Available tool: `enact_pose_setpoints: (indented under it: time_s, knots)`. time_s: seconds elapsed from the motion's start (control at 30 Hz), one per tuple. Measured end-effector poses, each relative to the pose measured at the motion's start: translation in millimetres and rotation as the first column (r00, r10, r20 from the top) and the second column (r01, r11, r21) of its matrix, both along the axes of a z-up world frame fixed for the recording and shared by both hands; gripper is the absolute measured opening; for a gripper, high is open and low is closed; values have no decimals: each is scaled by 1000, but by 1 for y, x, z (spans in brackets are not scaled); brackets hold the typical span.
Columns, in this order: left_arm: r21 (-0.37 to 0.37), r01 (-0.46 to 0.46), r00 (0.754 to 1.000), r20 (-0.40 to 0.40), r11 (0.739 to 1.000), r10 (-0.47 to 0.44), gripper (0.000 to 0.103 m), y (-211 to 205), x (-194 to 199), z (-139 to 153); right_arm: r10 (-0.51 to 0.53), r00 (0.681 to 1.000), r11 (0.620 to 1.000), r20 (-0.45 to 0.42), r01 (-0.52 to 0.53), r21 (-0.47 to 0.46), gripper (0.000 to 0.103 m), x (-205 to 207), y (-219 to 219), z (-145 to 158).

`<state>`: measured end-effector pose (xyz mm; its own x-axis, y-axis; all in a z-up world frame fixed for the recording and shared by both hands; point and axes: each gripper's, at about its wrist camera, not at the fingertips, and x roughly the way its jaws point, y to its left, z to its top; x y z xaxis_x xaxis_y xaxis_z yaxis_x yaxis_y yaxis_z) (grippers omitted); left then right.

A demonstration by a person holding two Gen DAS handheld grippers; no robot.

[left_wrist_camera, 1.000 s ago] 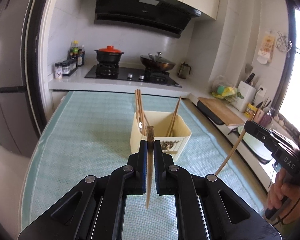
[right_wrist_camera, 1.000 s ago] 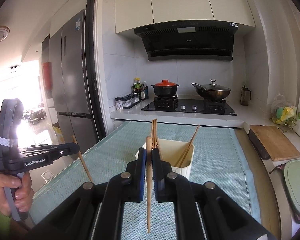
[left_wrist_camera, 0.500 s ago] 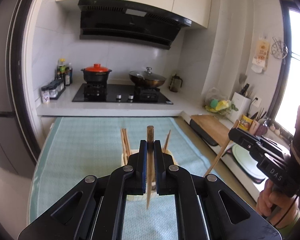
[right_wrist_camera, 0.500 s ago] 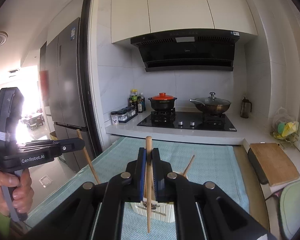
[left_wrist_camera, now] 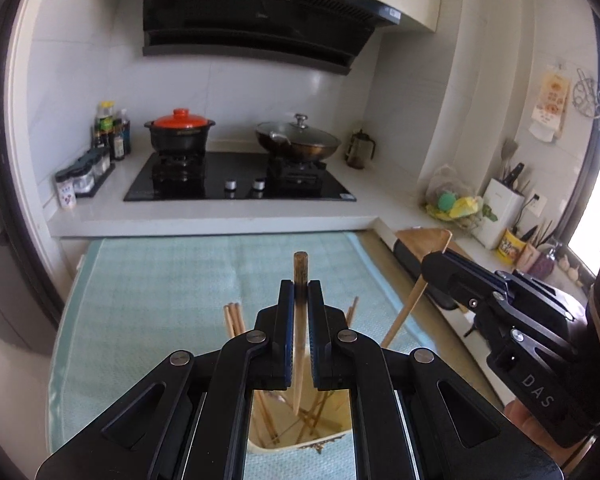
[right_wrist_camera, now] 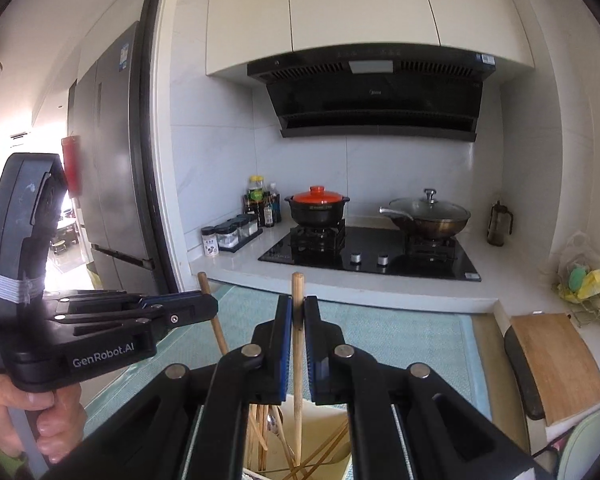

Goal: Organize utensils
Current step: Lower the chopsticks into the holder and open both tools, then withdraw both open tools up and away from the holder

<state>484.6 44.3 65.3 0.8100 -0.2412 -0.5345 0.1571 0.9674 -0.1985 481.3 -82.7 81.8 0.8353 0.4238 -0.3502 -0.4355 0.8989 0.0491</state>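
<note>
My left gripper (left_wrist_camera: 300, 292) is shut on an upright wooden chopstick (left_wrist_camera: 300, 344) whose dark top sticks out above the jaws. Its tip hangs over the cream utensil holder (left_wrist_camera: 334, 406) just below, which has several chopsticks (left_wrist_camera: 233, 320) standing in it. My right gripper (right_wrist_camera: 298, 306) is shut on a second chopstick (right_wrist_camera: 297, 364), also upright above the same holder (right_wrist_camera: 320, 424). Each view shows the other gripper from the side: the right gripper (left_wrist_camera: 430, 270) at the right, the left gripper (right_wrist_camera: 210, 308) at the left. The grippers hide most of the holder.
The holder stands on a pale green mat (left_wrist_camera: 160, 280). Beyond it runs a white counter with a black hob (left_wrist_camera: 236, 184), a red-lidded pot (left_wrist_camera: 180, 136) and a lidded wok (left_wrist_camera: 298, 142). A wooden cutting board (right_wrist_camera: 556, 364) lies right; a fridge (right_wrist_camera: 112, 184) stands left.
Both grippers moved forward and a little up, each still gripping its chopstick. The holder, which was ahead of the jaws, now sits right under them.
</note>
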Motion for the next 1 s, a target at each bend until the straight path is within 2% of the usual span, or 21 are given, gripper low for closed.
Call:
enact_pose_setpoints:
  time_s: [0.2,0.37,0.4,0.43,0.47,0.5,0.53,0.57,0.63,0.67,0.73,0.87,0.93,1.0]
  knots:
    - [6,-9,993,-117,1000,10,5,3,28,-51,13,979,1000,-202,-11,11,6,50,1,-59]
    - [19,-26,986,-162,999,29,6,5,38,-73,17,945,1000,-326,-18,-1,7,80,7,-99]
    - [24,-31,987,-158,999,35,14,5,38,-75,14,939,1000,-343,-17,-6,7,84,9,-104]
    - [29,-35,988,-152,999,39,33,6,36,-75,7,936,1000,-352,-12,-12,7,87,10,-107]
    - [35,-44,989,-140,998,49,45,6,33,-73,3,934,1000,-357,-9,-16,7,88,11,-110]
    - [42,-61,991,-118,997,65,65,8,28,-70,3,933,1000,-361,-10,-18,8,89,11,-110]
    - [52,-80,992,-91,995,84,75,9,22,-66,-2,933,1000,-360,-5,-18,12,88,11,-109]
    - [60,-94,993,-66,994,98,78,11,15,-61,-10,936,1000,-353,4,-17,18,86,9,-107]
    - [77,-111,993,-29,991,114,86,14,-2,-53,-23,945,1000,-327,22,-5,58,75,3,-100]
    - [84,-123,992,-10,989,125,89,15,-9,-49,-33,951,999,-306,35,2,63,68,-2,-95]
    - [95,-156,987,39,983,153,100,16,-32,-43,-43,963,999,-268,43,-5,64,51,-8,-86]
    - [101,-212,973,117,972,200,102,12,-80,-37,-68,975,997,-210,59,-49,67,12,-15,-70]
    - [83,-224,967,143,971,210,103,11,-103,-38,-84,980,995,-181,72,-69,78,-14,-18,-65]
    - [76,-241,962,152,967,228,103,10,-126,-42,-96,985,993,-146,84,-89,81,-43,-20,-61]
